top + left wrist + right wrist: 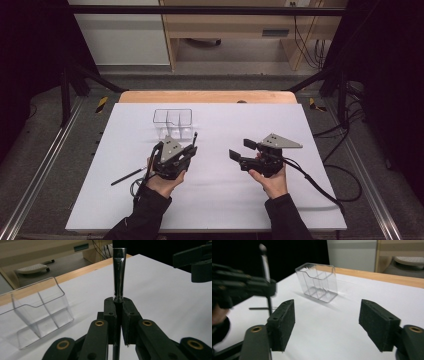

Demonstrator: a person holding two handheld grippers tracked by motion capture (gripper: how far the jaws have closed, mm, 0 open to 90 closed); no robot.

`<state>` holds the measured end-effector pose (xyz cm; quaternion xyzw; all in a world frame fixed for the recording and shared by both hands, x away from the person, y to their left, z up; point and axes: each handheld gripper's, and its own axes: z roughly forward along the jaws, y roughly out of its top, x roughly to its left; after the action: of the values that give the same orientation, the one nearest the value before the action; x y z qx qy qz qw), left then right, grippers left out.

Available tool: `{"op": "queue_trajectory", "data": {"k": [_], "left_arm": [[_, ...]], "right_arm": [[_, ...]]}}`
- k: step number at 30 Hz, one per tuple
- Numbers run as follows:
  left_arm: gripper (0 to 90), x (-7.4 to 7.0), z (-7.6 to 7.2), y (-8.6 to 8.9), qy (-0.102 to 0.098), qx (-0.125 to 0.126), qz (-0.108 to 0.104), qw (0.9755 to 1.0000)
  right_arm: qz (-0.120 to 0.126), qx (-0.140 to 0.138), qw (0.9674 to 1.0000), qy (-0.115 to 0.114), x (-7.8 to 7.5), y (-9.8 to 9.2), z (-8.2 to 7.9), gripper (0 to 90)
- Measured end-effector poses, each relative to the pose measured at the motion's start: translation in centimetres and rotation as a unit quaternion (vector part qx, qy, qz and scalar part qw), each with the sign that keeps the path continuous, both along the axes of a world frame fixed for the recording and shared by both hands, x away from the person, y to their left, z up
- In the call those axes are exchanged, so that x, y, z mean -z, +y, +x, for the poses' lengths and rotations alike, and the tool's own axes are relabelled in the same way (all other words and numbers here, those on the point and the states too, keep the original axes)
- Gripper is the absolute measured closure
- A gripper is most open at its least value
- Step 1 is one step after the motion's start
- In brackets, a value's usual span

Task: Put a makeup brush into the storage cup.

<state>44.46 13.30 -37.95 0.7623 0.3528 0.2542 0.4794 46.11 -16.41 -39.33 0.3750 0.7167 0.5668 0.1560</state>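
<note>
The black brush (pixel 119 272) stands upright, clenched between the pads of the left tongs (pixel 176 155), its flat dark tip rising above them and its thin handle running down below the jaws. In the high view it sits at about 8 o'clock from the middle of the white desk (pixel 220 200). A second thin black stick (pixel 128 176) lies flat on the desk at 8 o'clock from the left tongs, just beside the person's left hand (pixel 165 182). The clear plastic holder (pixel 173 123), split into compartments, stands near, at 12 o'clock from the brush. The right tongs (pixel 242 149), at 3 o'clock from the brush and well apart from it, are released, with nothing between their pads.
</note>
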Motion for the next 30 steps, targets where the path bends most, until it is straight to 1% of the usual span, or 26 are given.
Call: {"op": "queue_trajectory", "data": {"k": [4,8,10,14,16,21,27,30], "left_arm": [[82.9,-0.4,-0.1,1.5,-0.005,-0.01,-0.01,0.9999],[82.9,-0.6,0.0,2.8,-0.005,-0.021,-0.018,0.9996],[82.9,-0.7,0.1,3.3,-0.006,-0.025,-0.02,0.9995],[82.8,-0.8,0.3,4.3,-0.008,-0.036,-0.022,0.9991],[82.8,-0.9,0.5,4.8,-0.009,-0.039,-0.022,0.9989],[82.8,-1.3,1.0,5.7,-0.008,-0.044,-0.029,0.9986],[82.8,-1.9,1.6,6.5,-0.01,-0.047,-0.037,0.9981],[82.8,-2.3,1.8,6.9,-0.011,-0.048,-0.043,0.9978]], "right_arm": [[-0.021,0.015,0.9997,0.004,0.5,-0.8,-0.1,21.2],[-0.027,0.025,0.9993,0.004,1.0,-1.5,-0.3,18.2],[-0.038,0.031,0.9988,0.004,1.2,-1.7,-0.4,16.5],[-0.041,0.037,0.9984,0.008,1.4,-2.1,-0.3,14.5],[-0.046,0.042,0.9981,0.008,1.5,-2.4,-0.3,13.5],[-0.06,0.053,0.9967,0.009,1.6,-2.9,-0.3,10.5],[-0.074,0.06,0.9955,0.009,1.6,-3.0,-0.3,8.7],[-0.068,0.062,0.9957,0.011,1.7,-3.4,-0.4,8.8]]}}
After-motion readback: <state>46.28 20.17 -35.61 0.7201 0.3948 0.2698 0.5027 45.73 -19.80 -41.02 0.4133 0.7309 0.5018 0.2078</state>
